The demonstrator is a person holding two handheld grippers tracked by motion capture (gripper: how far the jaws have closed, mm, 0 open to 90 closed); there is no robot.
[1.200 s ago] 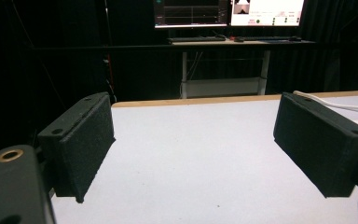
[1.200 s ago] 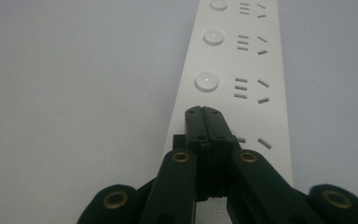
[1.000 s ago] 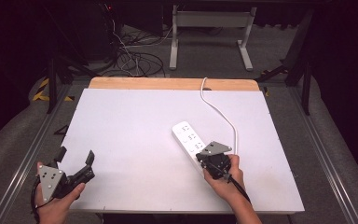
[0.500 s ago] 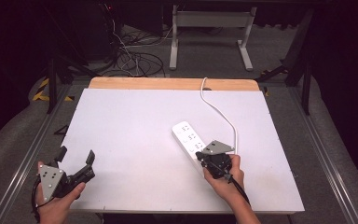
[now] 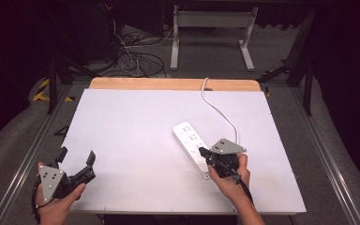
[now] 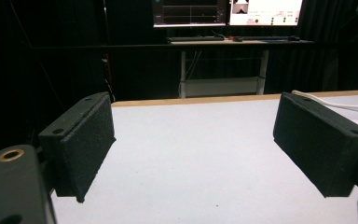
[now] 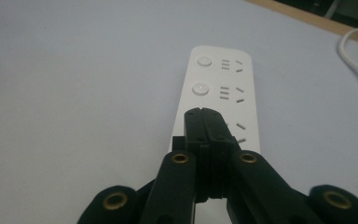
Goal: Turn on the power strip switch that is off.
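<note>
Both tongs sit low over the near half of the white table (image 5: 136, 122), one in each of the person's hands. At the near left corner the left hand (image 5: 56, 206) holds the left tongs (image 5: 77, 159) with the wrist turned so they point forward and to the right across the bare surface; their jaws stand wide apart with nothing between them, and in the left gripper view the two black pads (image 6: 81, 144) frame only empty tabletop. On the right side the right hand (image 5: 232, 176) comes in from the near edge, fingers wrapped round the body, and aims the right tongs (image 5: 201, 151) forward and to the left, tipped down. Their jaws are pressed together with nothing between them, and the closed tip lies over the near end of a white power strip (image 5: 192, 145); I cannot tell whether it touches. The strip lies flat, slanted, right of the table's middle, and its white cable (image 5: 218, 105) curves away to the far wooden edge (image 5: 168, 84).
</note>
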